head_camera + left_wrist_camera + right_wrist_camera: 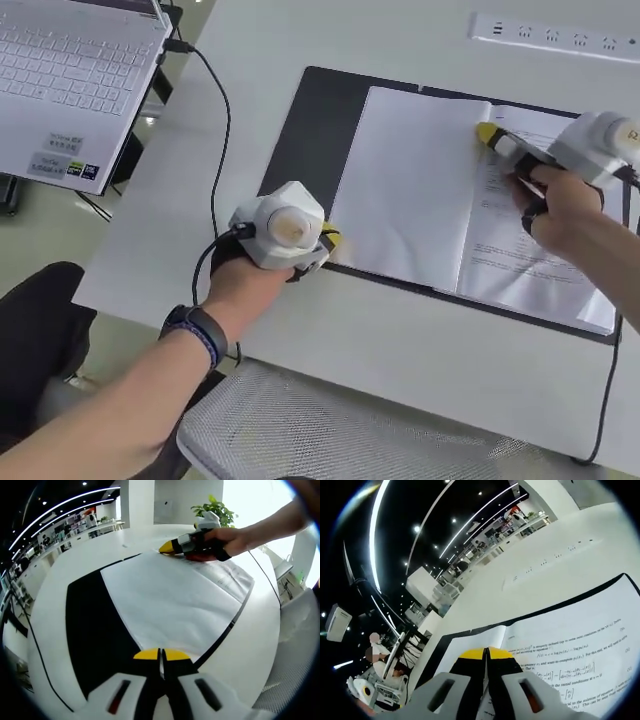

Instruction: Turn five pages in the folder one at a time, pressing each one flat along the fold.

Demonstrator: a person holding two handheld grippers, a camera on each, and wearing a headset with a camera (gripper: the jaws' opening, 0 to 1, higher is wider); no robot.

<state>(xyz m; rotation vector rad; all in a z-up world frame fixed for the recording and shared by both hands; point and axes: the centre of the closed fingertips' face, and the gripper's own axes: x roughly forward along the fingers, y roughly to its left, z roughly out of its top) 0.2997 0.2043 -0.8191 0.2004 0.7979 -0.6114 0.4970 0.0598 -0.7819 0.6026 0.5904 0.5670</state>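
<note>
The folder [300, 140] is lying open on the surface [400, 345]. Your right claw [487, 133] is sitting clenched at the fold's far end, your left claw [161, 654] clenched by the blank page's [400, 190] near edge. Pressing unevenly, you're risking creasing that page or skidding the folder.

An open folder [300, 130] lies on the white table [400, 350]. The left gripper [328, 238] sits at its seven o'clock corner. The right gripper [487, 133] meets the fold near one o'clock. A laptop [70, 70] sits at ten o'clock.
</note>
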